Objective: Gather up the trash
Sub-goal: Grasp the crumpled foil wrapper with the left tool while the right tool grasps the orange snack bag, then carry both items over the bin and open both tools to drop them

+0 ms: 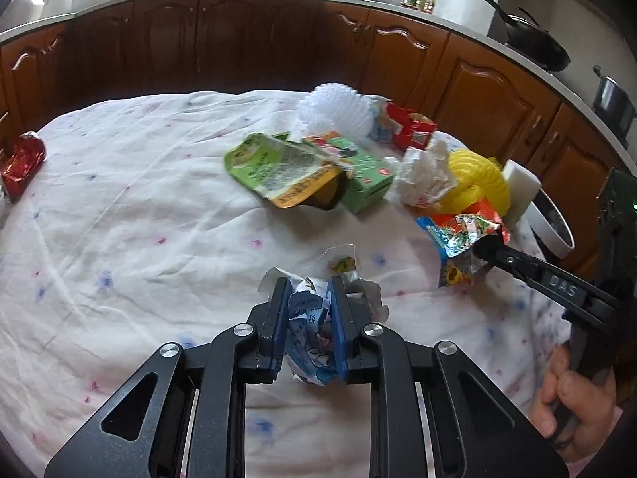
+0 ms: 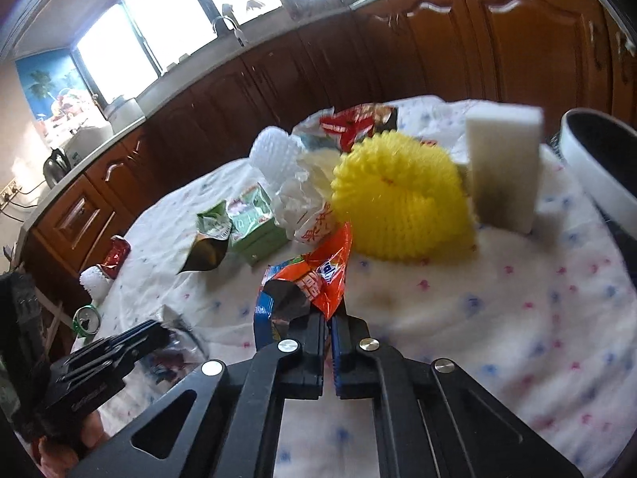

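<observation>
STATUS: early | left gripper [image 1: 308, 310] clamped on crumpled paper wrapper [image 1: 308, 320] | right gripper [image 2: 328, 324] clamped on orange snack bag [image 2: 322, 275] | REMAINING: yellow foam net [image 2: 394, 195], green carton [image 1: 360, 171] ahead on table [image 1: 139, 207]; nothing visibly binned.

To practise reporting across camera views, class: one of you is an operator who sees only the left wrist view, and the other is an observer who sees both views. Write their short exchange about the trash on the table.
Operator: My left gripper has its jaws pressed on a crumpled blue-and-white printed wrapper. Is there anything beyond the crumpled red foil wrapper at the table's far left edge?
Observer: Yes, a green metal drink can sits near that edge.
Operator: I see the right gripper only side-on. What is its grip like?
Observer: Its jaws are shut, with no gap showing, on the orange-and-blue foil snack bag.
</observation>
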A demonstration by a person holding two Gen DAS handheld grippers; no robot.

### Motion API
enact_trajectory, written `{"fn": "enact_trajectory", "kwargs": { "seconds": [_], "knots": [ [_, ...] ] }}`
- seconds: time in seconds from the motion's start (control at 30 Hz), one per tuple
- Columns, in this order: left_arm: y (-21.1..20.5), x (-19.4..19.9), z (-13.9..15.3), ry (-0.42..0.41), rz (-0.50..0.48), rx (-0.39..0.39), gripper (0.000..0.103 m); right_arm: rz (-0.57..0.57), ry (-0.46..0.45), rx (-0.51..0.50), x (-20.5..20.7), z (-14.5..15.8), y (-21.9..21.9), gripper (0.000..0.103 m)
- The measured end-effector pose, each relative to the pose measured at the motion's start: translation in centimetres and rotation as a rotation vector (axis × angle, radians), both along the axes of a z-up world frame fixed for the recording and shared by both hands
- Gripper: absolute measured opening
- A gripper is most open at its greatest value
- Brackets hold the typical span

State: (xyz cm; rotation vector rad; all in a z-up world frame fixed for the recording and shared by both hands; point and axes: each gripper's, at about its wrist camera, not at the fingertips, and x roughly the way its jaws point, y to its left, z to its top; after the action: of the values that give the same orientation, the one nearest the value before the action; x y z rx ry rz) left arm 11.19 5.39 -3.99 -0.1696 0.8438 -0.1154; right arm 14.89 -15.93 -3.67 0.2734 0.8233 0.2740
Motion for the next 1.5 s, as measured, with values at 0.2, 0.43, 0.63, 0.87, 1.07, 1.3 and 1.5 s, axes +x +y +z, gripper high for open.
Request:
{"fn": "enact_trajectory", "kwargs": {
  "seconds": [0.2,0.43,0.63,0.87,1.07,1.3,1.5],
  "knots": [
    [-3.2,-0.3,1.6,-0.035,-0.082,0.000,0.017,-0.079,-0.051,-0.005,-2.7,1.9,-4.1,0.002],
    [-8.6,0.1,3.6,-0.073,-0.198,0.021,0.017,-0.173,-0.078,-0.031,-4.8,2.7,-8.7,0.002],
    [-13.5,0.8,5.0,-0.109,-0.289,0.022,0.017,-0.244,-0.097,-0.046,-5.8,3.6,-12.5,0.003],
    [-18.0,1.9,6.0,-0.127,-0.355,0.004,0.017,-0.307,-0.120,-0.083,-6.0,4.5,-15.9,0.003],
    [-21.8,3.4,7.2,-0.144,-0.401,-0.013,0.017,-0.351,-0.114,-0.117,-5.1,5.1,-19.4,0.003],
    [-26.3,5.9,9.0,-0.176,-0.450,-0.006,0.017,-0.388,-0.115,-0.174,-2.7,6.4,-23.2,0.003],
    [-30.6,9.3,9.9,-0.184,-0.467,0.013,0.017,-0.383,-0.070,-0.196,0.6,6.3,-26.0,0.003]
  ]
}}
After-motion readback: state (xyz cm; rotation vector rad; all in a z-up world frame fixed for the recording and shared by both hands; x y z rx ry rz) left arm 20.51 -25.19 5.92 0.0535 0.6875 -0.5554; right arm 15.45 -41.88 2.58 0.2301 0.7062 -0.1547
